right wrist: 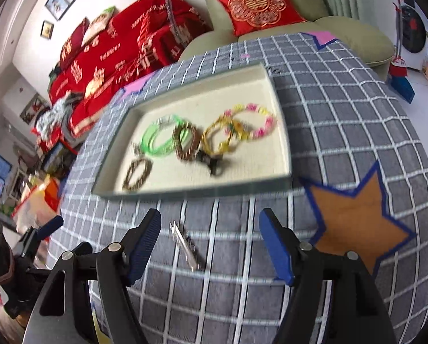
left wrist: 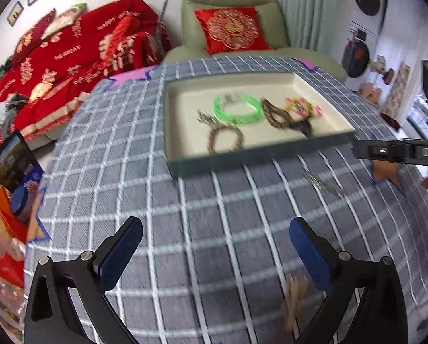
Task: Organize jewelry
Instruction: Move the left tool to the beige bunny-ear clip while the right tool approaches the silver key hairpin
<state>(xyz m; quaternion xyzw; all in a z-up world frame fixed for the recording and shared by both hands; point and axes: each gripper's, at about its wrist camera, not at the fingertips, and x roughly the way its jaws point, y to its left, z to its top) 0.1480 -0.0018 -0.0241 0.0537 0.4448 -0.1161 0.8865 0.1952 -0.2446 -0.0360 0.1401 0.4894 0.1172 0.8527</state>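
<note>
- Jewelry sits mostly inside a shallow cream-lined tray (right wrist: 282,149) on the grey checked tablecloth (right wrist: 343,109), toward twelve o'clock from both grippers.
- In the tray, from the right wrist view: a green bangle (right wrist: 153,140) at about eleven o'clock, a dark brown beaded bracelet (right wrist: 186,142) touching its right side, a yellow bracelet (right wrist: 218,137) next to that, and a pink-and-yellow beaded bracelet (right wrist: 257,121) farthest toward one o'clock.
- A second brown beaded bracelet (right wrist: 136,173) lies apart near the tray's front-left corner; a small dark piece (right wrist: 211,162) rests just in front of the middle cluster, too blurred to identify.
- One silver metal piece (right wrist: 185,246) lies on the cloth outside the tray, between the fingers of the right gripper (right wrist: 209,243), whose jaws are spread wide with nothing held.
- The left gripper (left wrist: 215,246) likewise has its fingers wide apart and empty, above bare cloth.
- A pale tan object (left wrist: 294,295) lies on the cloth at about five o'clock in the left view, beside the right-hand finger; motion blur hides what it is.
- An orange star with blue edging (right wrist: 354,218) marks the cloth at three o'clock of the right gripper.
</note>
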